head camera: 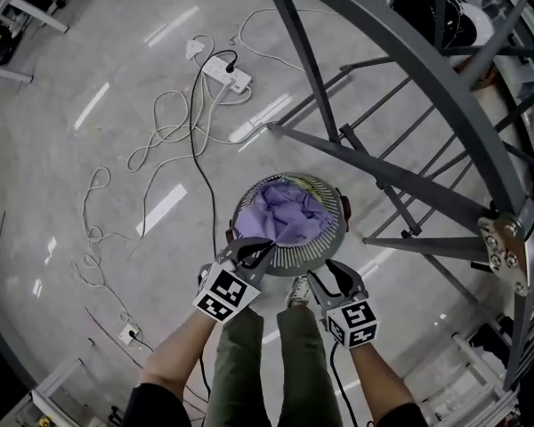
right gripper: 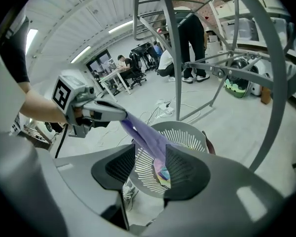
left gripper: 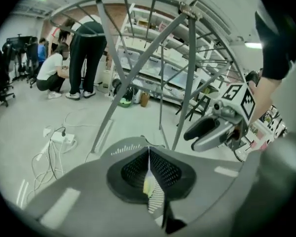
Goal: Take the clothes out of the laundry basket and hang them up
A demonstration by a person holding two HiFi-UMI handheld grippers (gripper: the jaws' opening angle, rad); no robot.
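Left gripper [head camera: 254, 253] clamped on cloth [head camera: 283, 213], long axis running from jaws down into basket [head camera: 335, 238]; right gripper [head camera: 335, 279] wide, empty, just beside cloth; rack [head camera: 409, 181] at frame right

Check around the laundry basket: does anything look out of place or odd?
Only the floor: loose cables and a power strip sprawl in loops left of the laundry basket, a possible snag underfoot. The purple garment trails normally from the basket to the shut left gripper.
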